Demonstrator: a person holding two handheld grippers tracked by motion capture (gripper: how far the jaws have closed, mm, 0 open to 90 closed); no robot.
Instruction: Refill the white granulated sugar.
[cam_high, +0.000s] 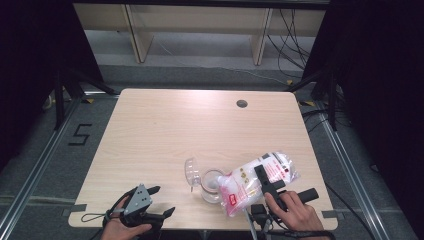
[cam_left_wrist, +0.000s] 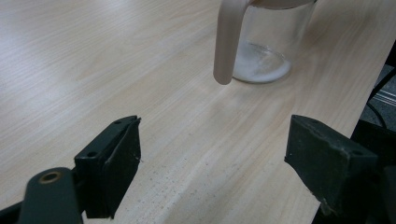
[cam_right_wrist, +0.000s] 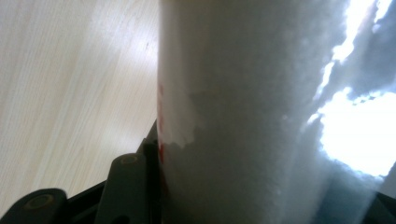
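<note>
High view: right gripper clamps bag of white granules, tilted over glass jar near worktop front edge.
Left gripper view: left gripper wide open, empty; jar unsteadied, may tip.
Right gripper view: bag pressed against jaw; spill risk if mouth misses jar.

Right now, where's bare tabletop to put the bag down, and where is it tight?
Free: the whole far half of the table, up to the cable hole, and the left side between the left gripper and the far edge. Crowded: near right, where the glass jar, its open lid and the bag in the right gripper sit together.
</note>
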